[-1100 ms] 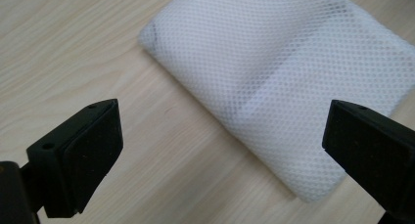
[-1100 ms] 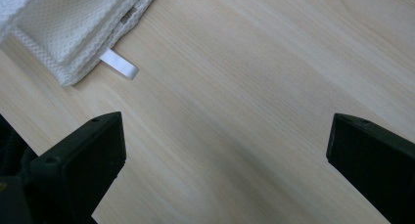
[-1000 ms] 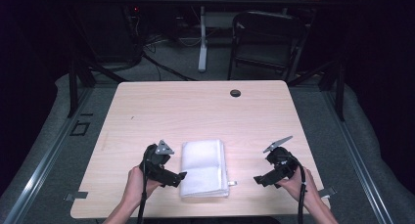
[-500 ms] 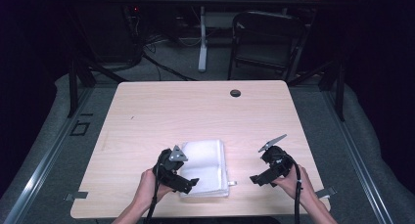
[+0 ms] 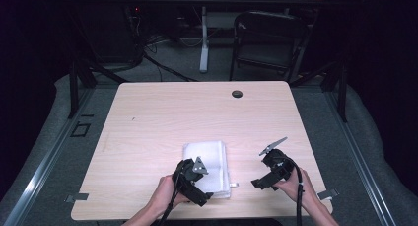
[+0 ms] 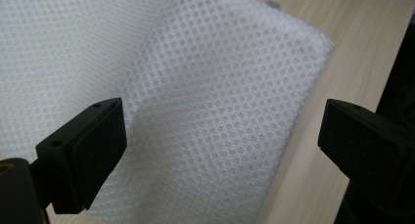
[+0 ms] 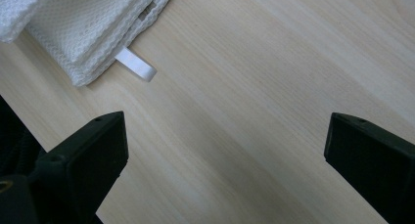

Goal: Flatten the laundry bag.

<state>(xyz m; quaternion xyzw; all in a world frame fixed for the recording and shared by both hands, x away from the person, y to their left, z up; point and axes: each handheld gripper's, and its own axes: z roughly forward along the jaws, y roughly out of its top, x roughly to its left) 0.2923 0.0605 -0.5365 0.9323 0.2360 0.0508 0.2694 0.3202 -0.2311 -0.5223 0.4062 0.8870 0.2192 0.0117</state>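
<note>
While both tools gape, the folded mesh cloth (image 6: 205, 111) lies under the left tool (image 6: 220, 136)

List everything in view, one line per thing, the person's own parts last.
folded mesh cloth: one, white, near edge of the table, under the left gripper
tag: one, white, sticking out from the cloth's edge onto the wood
table: one, light wood, centre of the high view
round cap: one, dark, far side of the tabletop
chair: one, black, behind the table
left gripper: one, black, jaws open over the cloth's corner
right gripper: one, black, jaws open over bare wood right of the cloth
hands: two, at the near table edge, each holding a gripper
</note>
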